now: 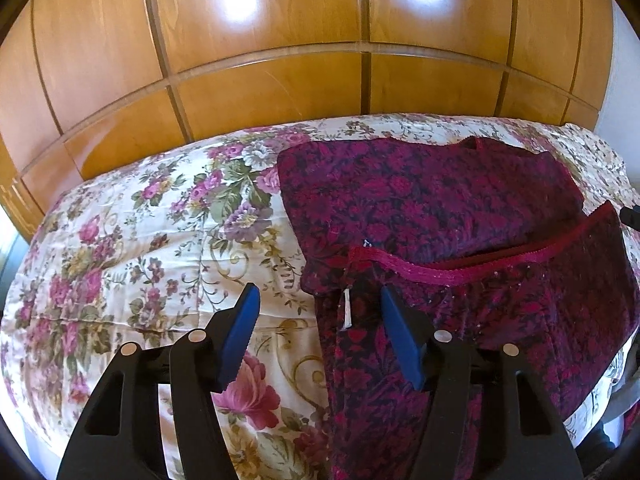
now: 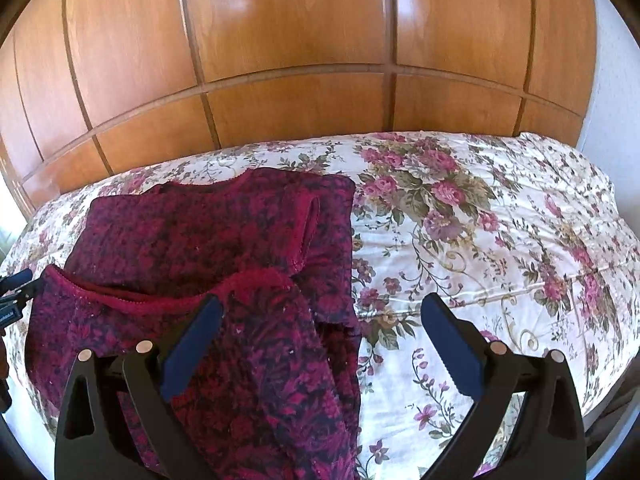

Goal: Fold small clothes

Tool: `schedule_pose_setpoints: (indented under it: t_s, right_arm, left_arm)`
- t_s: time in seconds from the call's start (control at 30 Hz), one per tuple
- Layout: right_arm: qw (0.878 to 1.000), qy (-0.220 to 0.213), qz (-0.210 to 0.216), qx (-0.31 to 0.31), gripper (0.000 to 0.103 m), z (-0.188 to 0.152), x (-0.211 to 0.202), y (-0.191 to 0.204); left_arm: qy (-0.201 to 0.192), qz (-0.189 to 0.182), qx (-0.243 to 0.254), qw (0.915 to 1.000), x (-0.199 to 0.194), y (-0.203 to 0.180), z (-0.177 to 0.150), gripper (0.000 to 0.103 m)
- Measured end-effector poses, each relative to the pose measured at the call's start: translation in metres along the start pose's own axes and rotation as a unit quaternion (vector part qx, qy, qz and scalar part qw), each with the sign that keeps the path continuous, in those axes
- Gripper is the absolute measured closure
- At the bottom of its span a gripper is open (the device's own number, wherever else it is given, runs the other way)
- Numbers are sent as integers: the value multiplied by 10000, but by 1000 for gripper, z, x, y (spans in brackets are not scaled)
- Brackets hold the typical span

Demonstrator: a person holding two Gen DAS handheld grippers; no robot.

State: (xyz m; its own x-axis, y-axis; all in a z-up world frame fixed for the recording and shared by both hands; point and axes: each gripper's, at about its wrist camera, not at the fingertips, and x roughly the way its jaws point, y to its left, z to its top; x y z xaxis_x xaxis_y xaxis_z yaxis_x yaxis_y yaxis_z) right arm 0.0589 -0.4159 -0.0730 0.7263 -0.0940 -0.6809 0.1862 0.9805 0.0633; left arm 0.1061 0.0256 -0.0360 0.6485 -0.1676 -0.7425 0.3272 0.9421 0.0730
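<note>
Nearest to us, the left hand-held gripper (image 1: pixel 316 336) hangs with its blue-padded jaws spread apart, gripping nothing; one finger sits over the bedspread, the other over the left edge of the garment. The right hand-held gripper (image 2: pixel 322 336) is likewise spread wide and empty, its left finger (image 2: pixel 192 344) above the fabric, its right finger above the bedspread.

Beyond the fingers, we see the dark red floral garment (image 1: pixel 460 216) lying on the bed's floral bedspread (image 1: pixel 140 240), partly folded: a near layer with a red trimmed edge (image 1: pixel 460 270) overlaps the flat portion behind it. A small white tag (image 1: pixel 347 312) shows near the left fold.

Farthest away, a wooden panelled wardrobe (image 2: pixel 300 60) stands behind the bed.
</note>
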Motion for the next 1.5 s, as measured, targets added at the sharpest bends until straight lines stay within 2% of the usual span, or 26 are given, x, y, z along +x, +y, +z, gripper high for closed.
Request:
schedule_pose_setpoints:
  t_s: [0.13, 0.23, 0.3, 0.33, 0.37, 0.4, 0.43, 0.47, 0.5, 0.57, 0.7, 0.87, 1.0, 1.1, 1.27, 1.37, 1.5]
  right_arm:
    - [9999, 74, 19, -123, 4, 0, 8, 5]
    - [9997, 213, 12, -114, 4, -3, 17, 4]
    - [9993, 338, 142, -59, 11, -4, 22, 2]
    - [9989, 406, 215, -42, 22, -5, 24, 2]
    - [9983, 493, 299, -47, 36, -6, 26, 2]
    - [9979, 538, 354, -69, 49, -8, 27, 3]
    - [9976, 550, 397, -105, 54, -9, 28, 4]
    - [9974, 565, 423, -166, 65, -11, 28, 6]
    - [9972, 578, 421, -221, 71, -12, 28, 9]
    - [9968, 578, 450, -328, 76, -14, 28, 13]
    - [9963, 561, 541, -367, 82, -16, 23, 14]
    - [9949, 385, 862, -346, 84, -9, -1, 14]
    - [9929, -2, 1174, -207, 85, 15, -29, 10]
    - [9905, -285, 1340, -77, 85, 42, -35, 7]
    - [9912, -453, 1242, -1, 85, 92, 1, 7]
    - [9933, -363, 1091, 113, 85, 121, 38, 6]
    - [9965, -122, 795, 242, 85, 143, 91, 8]
  left_arm:
    - [77, -114, -61, 9999, 5, 3, -2, 41]
    - [188, -337, -155, 9991, 9, 4, -4, 58]
    - [261, -505, -230, 9981, 11, 4, -7, 68]
    - [266, -553, -239, 9978, 10, 4, -8, 80]
    - [232, -593, -264, 9976, 8, 3, -10, 86]
    - [167, -608, -315, 9975, 5, 3, -10, 86]
    - [96, -648, -370, 9972, 1, 3, -11, 88]
    - [54, -686, -404, 9968, -2, 3, -11, 89]
    - [1, -713, -446, 9965, -5, 4, -11, 89]
    - [-93, -777, -525, 9955, -11, 5, -13, 89]
    - [-219, -841, -639, 9942, -20, 8, -17, 90]
    - [-524, -1021, -783, 9903, -44, 13, -15, 91]
    - [-891, -1236, -953, 9837, -69, 21, 0, 91]
    - [-1064, -1143, -913, 9835, -72, 24, 21, 91]
    - [-1119, -924, -938, 9850, -39, 31, 66, 91]
    - [-1049, -755, -994, 9866, -7, 34, 97, 91]
    - [-867, -460, -994, 9902, 36, 31, 128, 91]
